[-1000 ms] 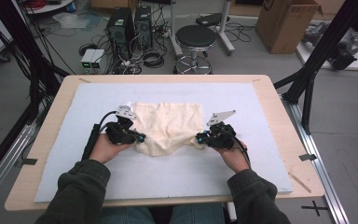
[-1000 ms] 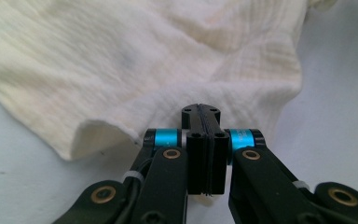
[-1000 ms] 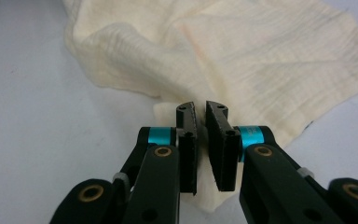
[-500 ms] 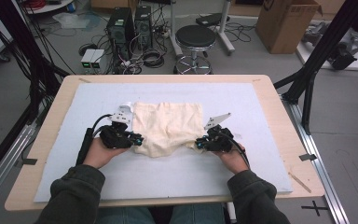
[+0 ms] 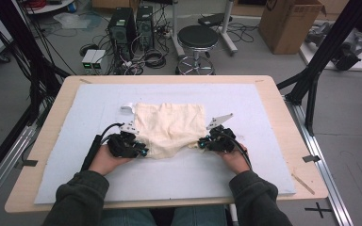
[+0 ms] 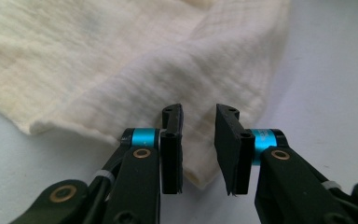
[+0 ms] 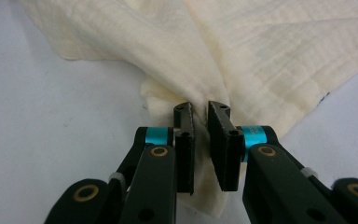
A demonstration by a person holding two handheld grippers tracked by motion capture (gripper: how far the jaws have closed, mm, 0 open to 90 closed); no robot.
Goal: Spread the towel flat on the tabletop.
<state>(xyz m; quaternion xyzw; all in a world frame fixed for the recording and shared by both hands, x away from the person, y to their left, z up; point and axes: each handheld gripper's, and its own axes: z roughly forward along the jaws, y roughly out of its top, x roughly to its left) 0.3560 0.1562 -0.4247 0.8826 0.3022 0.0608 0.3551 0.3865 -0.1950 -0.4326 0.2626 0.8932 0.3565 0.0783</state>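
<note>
I have a black two-jaw gripper in each hand, and both are at the near edge of the cream-coloured, crinkled gauze cloth (image 5: 170,128), which lies spread on the pale blue-white mat (image 5: 245,103) covering the light wooden table (image 5: 283,108). The cloth sits about mid-mat, a little nearer to me than to the far edge, with its far side flat and its near edge bunched and uneven.

My left gripper (image 5: 141,151) is at the cloth's near left corner. In the left gripper view (image 6: 198,140) its jaws stand apart with a clear gap between them, and a folded lobe of the cloth (image 6: 168,70) lies in that gap and runs down past the pads – the pads are not pressing it, so this gripper is open around the fabric rather than holding it.

My right gripper (image 5: 203,143) is at the cloth's near right corner. In the right gripper view (image 7: 199,140) the jaws are close together with a gathered ridge of cloth (image 7: 242,56) between them – only a thin slit is left, and the fabric puckers upward from the pads, so it is pinching the cloth.

A small white tab (image 5: 127,107) lies on the mat just off the cloth's far left corner
</note>
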